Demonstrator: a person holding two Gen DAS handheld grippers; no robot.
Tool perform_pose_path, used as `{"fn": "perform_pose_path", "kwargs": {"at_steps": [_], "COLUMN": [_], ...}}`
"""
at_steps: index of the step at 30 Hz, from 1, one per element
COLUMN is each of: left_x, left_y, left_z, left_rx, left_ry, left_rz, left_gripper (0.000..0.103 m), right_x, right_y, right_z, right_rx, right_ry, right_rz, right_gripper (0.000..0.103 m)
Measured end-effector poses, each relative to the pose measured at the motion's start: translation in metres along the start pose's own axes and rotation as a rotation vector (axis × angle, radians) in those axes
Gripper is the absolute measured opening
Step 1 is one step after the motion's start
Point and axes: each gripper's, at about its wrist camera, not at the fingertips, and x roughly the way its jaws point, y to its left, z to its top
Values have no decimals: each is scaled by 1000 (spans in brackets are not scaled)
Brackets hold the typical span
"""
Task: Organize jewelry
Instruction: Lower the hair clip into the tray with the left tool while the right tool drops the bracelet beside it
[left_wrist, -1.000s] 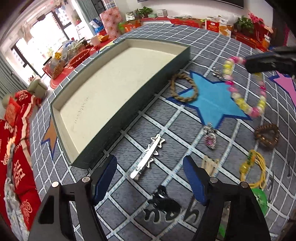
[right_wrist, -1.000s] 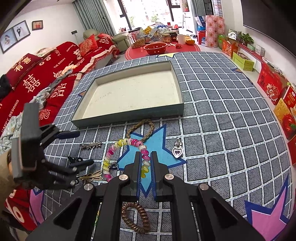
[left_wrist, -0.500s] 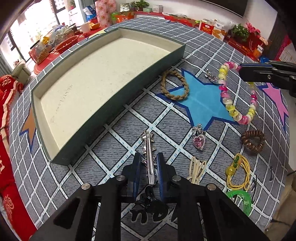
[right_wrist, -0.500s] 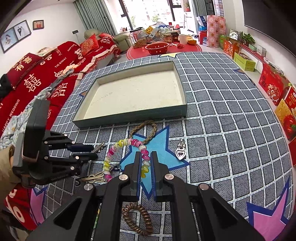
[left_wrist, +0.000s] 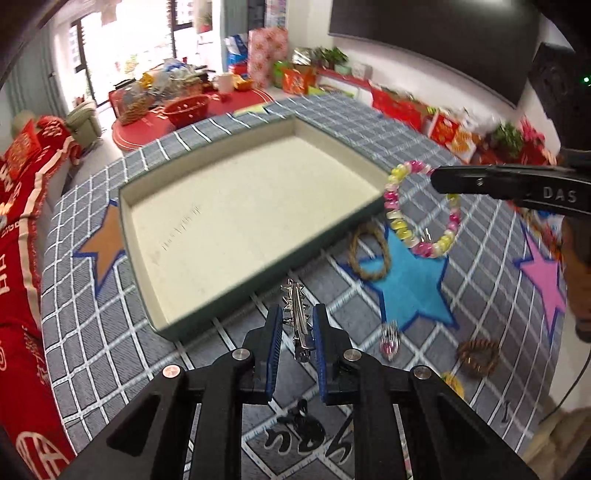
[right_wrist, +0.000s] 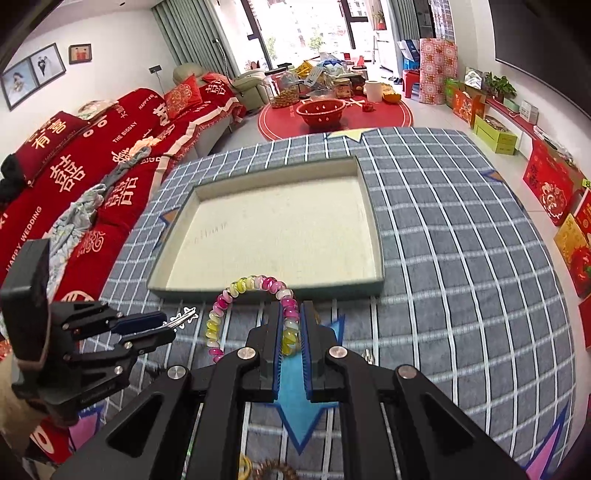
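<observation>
A shallow green tray (left_wrist: 373, 208) with a cream floor lies on the checked cloth; it also shows in the right wrist view (right_wrist: 376, 284). My left gripper (left_wrist: 297, 321) is shut on a silver star hair clip (left_wrist: 295, 314), held above the cloth just short of the tray's near wall; the clip also shows in the right wrist view (right_wrist: 181, 318). My right gripper (right_wrist: 290, 321) is shut on a pink and yellow bead bracelet (right_wrist: 236, 288), lifted near the tray's near edge; the bracelet hangs in the left wrist view (left_wrist: 397, 218).
On the cloth lie a braided rope ring (left_wrist: 369, 251), a pink heart pendant (left_wrist: 388, 339), a brown spiral hair tie (left_wrist: 478, 356), a black hair clip (left_wrist: 303, 424) and a yellow cord (left_wrist: 452, 382). A red sofa (right_wrist: 92, 166) stands to the left.
My left gripper closed on the silver hair clip and lifted it toward the tray. My right gripper raised the bead bracelet off the cloth and carried it toward the tray.
</observation>
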Motion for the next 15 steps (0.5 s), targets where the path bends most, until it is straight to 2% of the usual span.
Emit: {"fn": "perform_pose_path", "kwargs": {"at_steps": [7, 15], "left_x": [5, 30], "left_y": [26, 60], "left_z": [30, 71], "left_rx": [-91, -210], "left_ry": [-58, -110], "left_rz": [38, 104], "left_gripper": [30, 30], "right_x": [20, 65], "right_y": [3, 0], "right_z": [44, 90], "right_rx": [-15, -17], "right_ry": [-1, 12], "right_rz": [-5, -28], "right_gripper": [10, 10]}}
